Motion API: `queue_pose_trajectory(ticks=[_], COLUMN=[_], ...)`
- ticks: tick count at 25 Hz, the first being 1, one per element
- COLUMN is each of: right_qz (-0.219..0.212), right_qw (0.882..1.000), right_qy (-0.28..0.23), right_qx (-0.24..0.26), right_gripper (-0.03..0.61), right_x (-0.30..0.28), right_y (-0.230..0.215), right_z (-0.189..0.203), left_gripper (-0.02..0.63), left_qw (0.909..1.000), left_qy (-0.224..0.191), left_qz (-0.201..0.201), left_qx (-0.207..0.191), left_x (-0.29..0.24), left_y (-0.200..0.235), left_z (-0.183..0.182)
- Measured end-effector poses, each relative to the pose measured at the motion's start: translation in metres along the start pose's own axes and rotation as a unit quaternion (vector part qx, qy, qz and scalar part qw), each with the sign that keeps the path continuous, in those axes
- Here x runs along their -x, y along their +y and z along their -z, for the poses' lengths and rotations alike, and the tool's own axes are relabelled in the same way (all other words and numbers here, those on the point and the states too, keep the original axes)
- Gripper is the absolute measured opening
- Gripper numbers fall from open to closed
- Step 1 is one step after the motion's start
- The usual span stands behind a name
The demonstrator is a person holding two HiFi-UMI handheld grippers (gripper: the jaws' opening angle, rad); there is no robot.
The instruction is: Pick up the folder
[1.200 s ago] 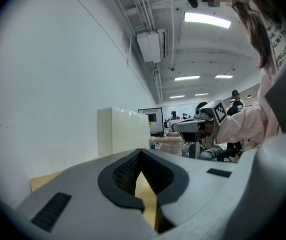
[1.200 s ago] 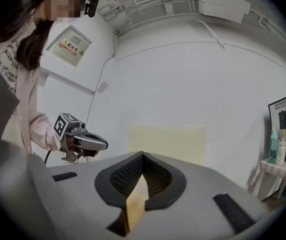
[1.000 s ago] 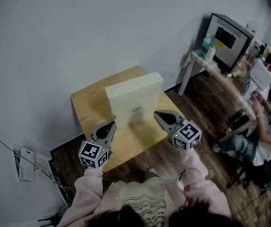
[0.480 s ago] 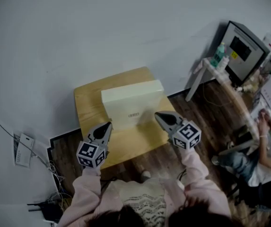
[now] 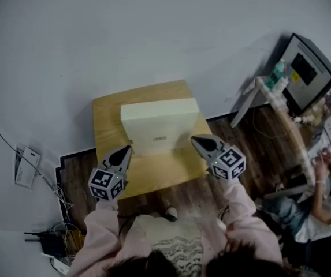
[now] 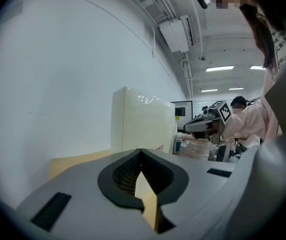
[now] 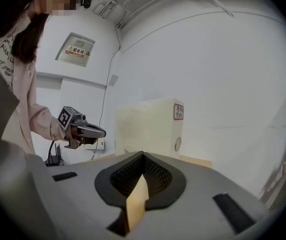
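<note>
A pale wall (image 5: pixel 96 39) fills the upper part of the head view, and a dark plank floor (image 5: pixel 246 140) runs along its foot. Against the wall stands a small wooden table (image 5: pixel 104 117). To the right are a white side table (image 5: pixel 243 105) bearing bottles, a boxy unit with a screen (image 5: pixel 307 71), and a seated person (image 5: pixel 321 212). The folder (image 5: pixel 159 123), a thick cream box file, stands upright on the wooden table towards the wall side, with its broad face toward the person holding the grippers. The left gripper (image 5: pixel 126 150) hangs over the table's near left edge, just beside the folder's left end but not touching it. Its jaws are pressed together with nothing between them, as the left gripper view shows. The right gripper (image 5: pixel 196 139) hovers near the folder's right end, also apart from it, and its jaws are likewise clenched on nothing. Both point toward the folder from the near side. A small printed label (image 5: pixel 160 138) sits low on the folder's broad face. The right gripper view shows a red-edged sticker (image 7: pixel 178 111) high on the narrow spine, with a round finger hole (image 7: pixel 177 144) below it.
</note>
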State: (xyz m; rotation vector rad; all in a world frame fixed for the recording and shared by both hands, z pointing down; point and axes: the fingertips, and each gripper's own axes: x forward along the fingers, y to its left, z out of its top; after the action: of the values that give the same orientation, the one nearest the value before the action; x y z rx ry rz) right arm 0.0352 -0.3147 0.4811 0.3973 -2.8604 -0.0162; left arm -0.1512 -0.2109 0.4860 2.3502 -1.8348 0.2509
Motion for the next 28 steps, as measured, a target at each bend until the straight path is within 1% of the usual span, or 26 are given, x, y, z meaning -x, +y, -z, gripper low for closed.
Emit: queue_pose_trajectory(ticks=[9, 14, 17, 22, 28], right_qz=[0.007, 0.015, 0.012, 0.016, 0.013], right_qw=[1.000, 0.999, 0.999, 0.999, 0.998], right_qy=[0.012, 0.022, 0.027, 0.043, 0.049], right_qx=[-0.014, -0.019, -0.024, -0.019, -0.026], right_gripper=[0.000, 0.002, 0.005, 0.028, 0.081], right_x=[-0.001, -0.003, -0.006, -0.010, -0.016], right_y=[-0.015, -0.022, -0.025, -0.032, -0.039], right_z=[0.010, 0.017, 0.020, 0.027, 0.033], left_gripper=[0.002, 0.002, 0.002, 0.003, 0.046], left_qw=[0.9996, 0.9993, 0.9993, 0.9991, 0.9986], left_qy=[0.023, 0.035, 0.038, 0.040, 0.046], left_qz=[-0.014, -0.008, -0.002, 0.015, 0.026], left_qx=[0.005, 0.004, 0.002, -0.003, -0.010], left_x=[0.005, 0.001, -0.004, -0.013, -0.019], left_y=[0.009, 0.015, 0.018, 0.021, 0.028], left_z=[0.011, 0.017, 0.018, 0.019, 0.025])
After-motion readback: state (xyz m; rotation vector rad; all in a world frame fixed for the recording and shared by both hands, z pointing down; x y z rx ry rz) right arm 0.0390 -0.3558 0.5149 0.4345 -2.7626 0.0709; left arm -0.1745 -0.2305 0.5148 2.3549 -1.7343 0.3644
